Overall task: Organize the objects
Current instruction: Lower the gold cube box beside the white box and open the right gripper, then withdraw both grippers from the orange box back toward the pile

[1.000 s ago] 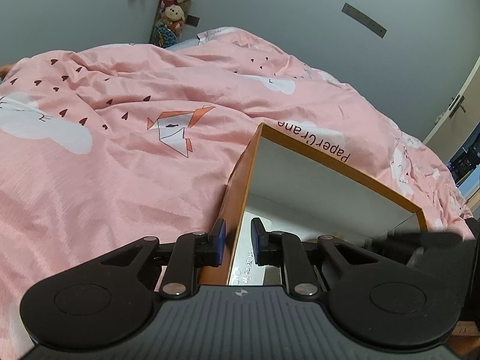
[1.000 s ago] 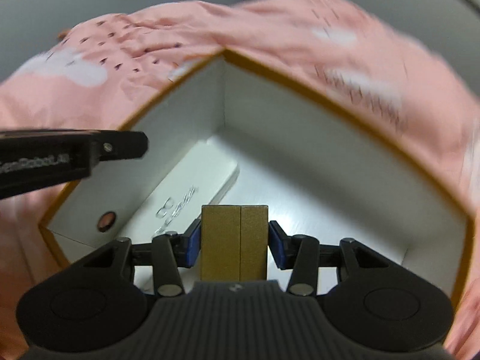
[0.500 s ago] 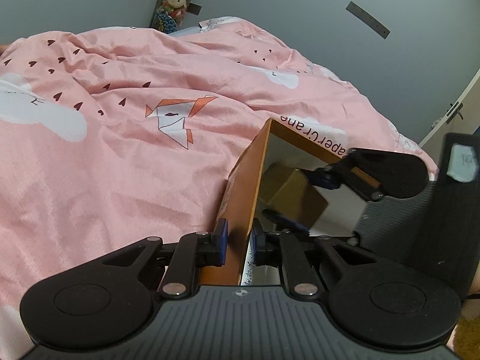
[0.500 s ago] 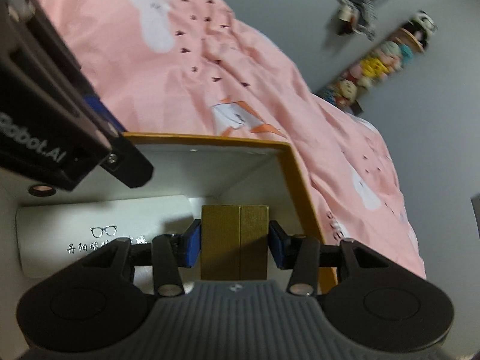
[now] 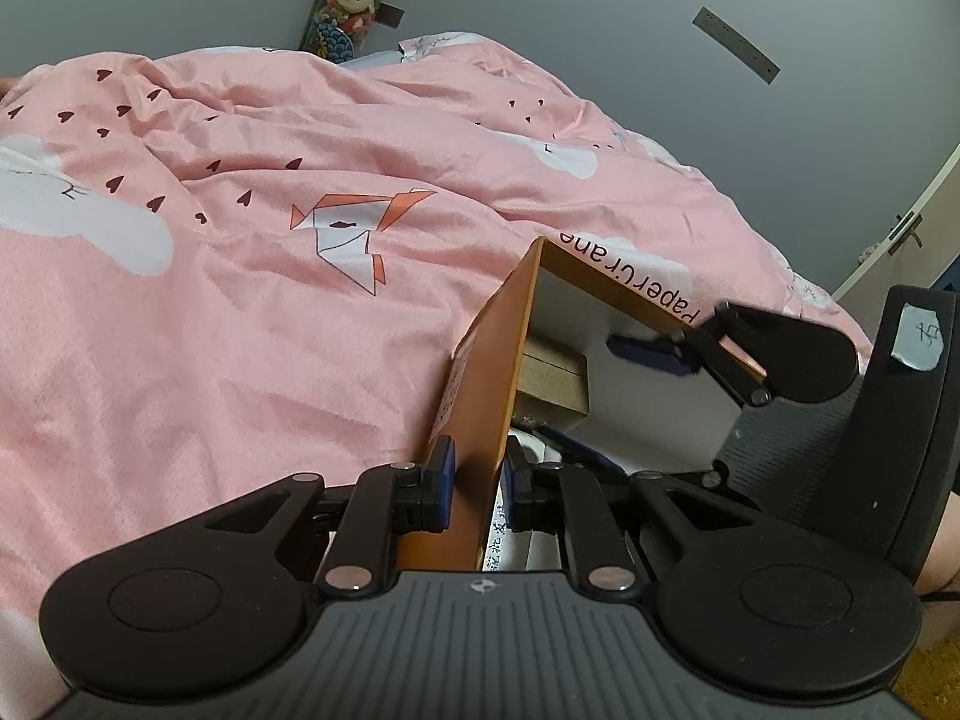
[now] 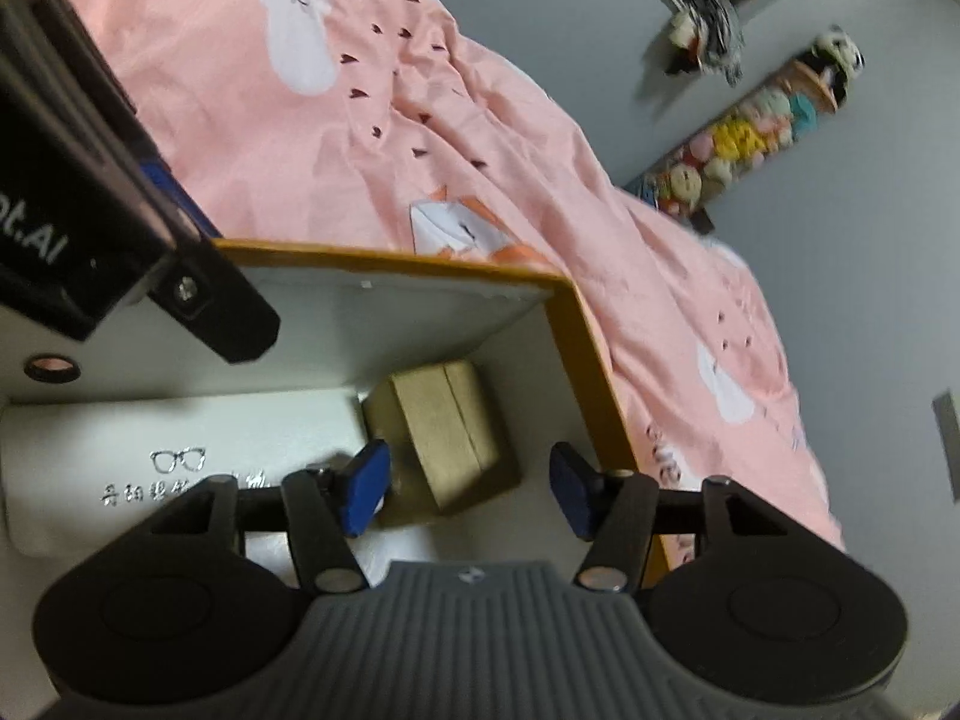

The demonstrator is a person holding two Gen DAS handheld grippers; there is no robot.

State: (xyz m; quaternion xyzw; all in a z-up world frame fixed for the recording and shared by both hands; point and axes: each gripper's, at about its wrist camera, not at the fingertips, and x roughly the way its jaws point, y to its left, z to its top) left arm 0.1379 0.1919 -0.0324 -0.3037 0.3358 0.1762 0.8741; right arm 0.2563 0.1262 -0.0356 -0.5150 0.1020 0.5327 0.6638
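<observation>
Released since half a second earlier, the small gold cardboard box [image 6: 447,429] lay just beyond the right gripper [image 6: 465,489], whose jaws had just been opening and held nothing. Its long axis ran away from them, beside the white glasses case [image 6: 180,462]. The left gripper [image 5: 477,483] pinched the orange storage box [image 5: 486,384] wall, jaws nearly shut.

L gripper [image 5: 477,480] jaws clamp orange box [image 5: 480,396] wall; R gripper [image 5: 654,354] over box, on pink duvet [image 5: 240,330].
</observation>
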